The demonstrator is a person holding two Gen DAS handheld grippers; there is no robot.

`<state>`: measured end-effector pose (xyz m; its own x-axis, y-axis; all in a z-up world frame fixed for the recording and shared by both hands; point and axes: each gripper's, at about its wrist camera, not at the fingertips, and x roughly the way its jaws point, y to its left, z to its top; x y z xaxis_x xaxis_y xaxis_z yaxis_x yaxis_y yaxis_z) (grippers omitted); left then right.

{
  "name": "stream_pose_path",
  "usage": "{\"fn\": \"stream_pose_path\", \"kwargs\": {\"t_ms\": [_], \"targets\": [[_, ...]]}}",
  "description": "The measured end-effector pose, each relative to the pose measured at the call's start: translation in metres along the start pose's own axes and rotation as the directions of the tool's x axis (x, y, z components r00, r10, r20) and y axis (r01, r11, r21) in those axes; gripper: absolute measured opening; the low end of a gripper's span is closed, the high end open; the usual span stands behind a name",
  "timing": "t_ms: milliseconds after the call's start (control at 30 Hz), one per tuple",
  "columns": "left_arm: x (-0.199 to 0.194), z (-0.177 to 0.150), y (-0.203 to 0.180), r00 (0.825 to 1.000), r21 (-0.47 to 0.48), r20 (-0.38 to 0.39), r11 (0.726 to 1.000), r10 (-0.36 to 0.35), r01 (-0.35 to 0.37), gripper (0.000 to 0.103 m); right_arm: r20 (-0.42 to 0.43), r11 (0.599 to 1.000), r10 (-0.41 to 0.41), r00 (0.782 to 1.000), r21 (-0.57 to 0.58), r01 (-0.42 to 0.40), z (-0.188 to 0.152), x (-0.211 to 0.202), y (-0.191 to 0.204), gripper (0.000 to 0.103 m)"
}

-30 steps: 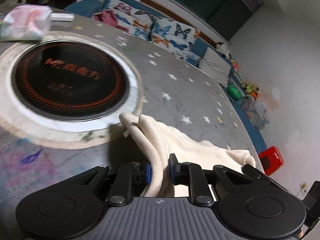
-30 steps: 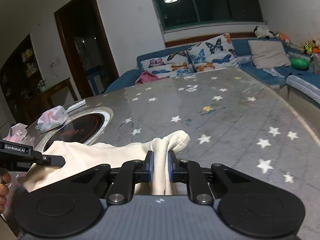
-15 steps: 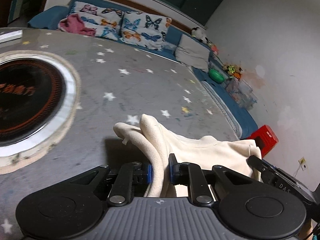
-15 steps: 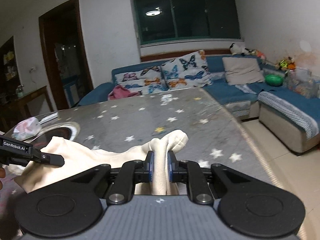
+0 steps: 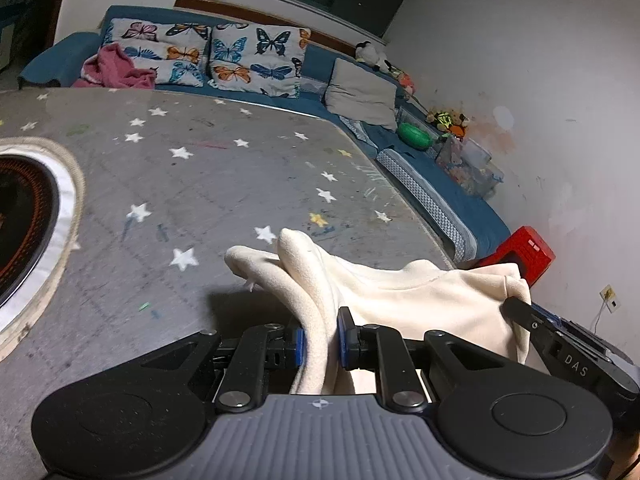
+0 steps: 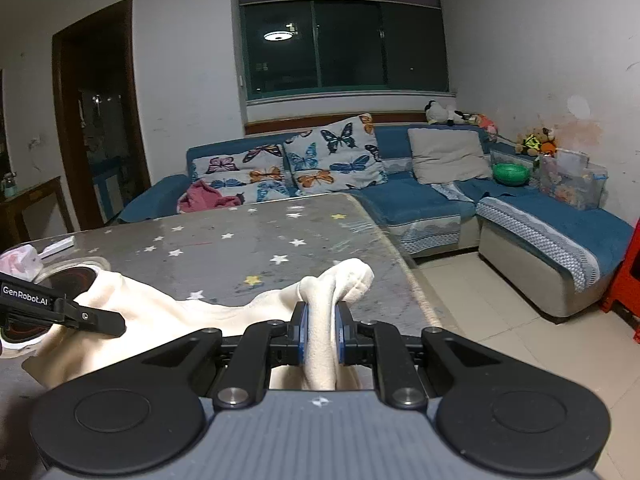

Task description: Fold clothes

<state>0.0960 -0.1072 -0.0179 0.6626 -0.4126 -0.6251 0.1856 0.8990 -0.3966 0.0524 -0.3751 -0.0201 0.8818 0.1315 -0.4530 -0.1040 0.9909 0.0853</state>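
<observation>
The left gripper (image 5: 319,338) has its fingers (image 5: 298,346) closed on a bunched edge of the cream garment (image 5: 400,300), and a thick roll of cloth comes out forward between them. To the left of these fingers I see the round cooktop (image 5: 28,216) sunk in the counter (image 5: 200,176), and in front of them lies the starred surface. The cloth runs from the fingers to the right, where it hangs in a slack span over the counter, so the garment is carried by its two ends, probably to keep one edge straight for a fold.

At the right end of this span the right gripper (image 6: 319,338) also clamps its fingers (image 6: 302,338) tightly on a fold of the same cloth, and a rounded tip of it stands out just ahead of the fingers. The edge of the counter passes close to the right of them, with the floor and the blue sofa (image 6: 420,204) beyond. I judge that both grips are held near the corners so that the cloth can be laid flat or doubled; which of the two is meant, and how many folds the garment has, the views do not show
</observation>
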Motion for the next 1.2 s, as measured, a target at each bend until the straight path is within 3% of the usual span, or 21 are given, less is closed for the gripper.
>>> {"fn": "stream_pose_path", "kwargs": {"t_ms": [567, 1200], "targets": [[0.039, 0.009, -0.039, 1.0, 0.078, -0.022, 0.997, 0.013, -0.011, 0.017, -0.022, 0.996, -0.088, 0.996, -0.028, 0.087, 0.014, 0.025, -0.028, 0.012], [0.066, -0.001, -0.034, 0.995, 0.121, -0.091, 0.992, 0.05, -0.038, 0.017, -0.135, 0.988, -0.153, 0.979, -0.044, 0.148, -0.01, 0.069, -0.046, 0.013]]}}
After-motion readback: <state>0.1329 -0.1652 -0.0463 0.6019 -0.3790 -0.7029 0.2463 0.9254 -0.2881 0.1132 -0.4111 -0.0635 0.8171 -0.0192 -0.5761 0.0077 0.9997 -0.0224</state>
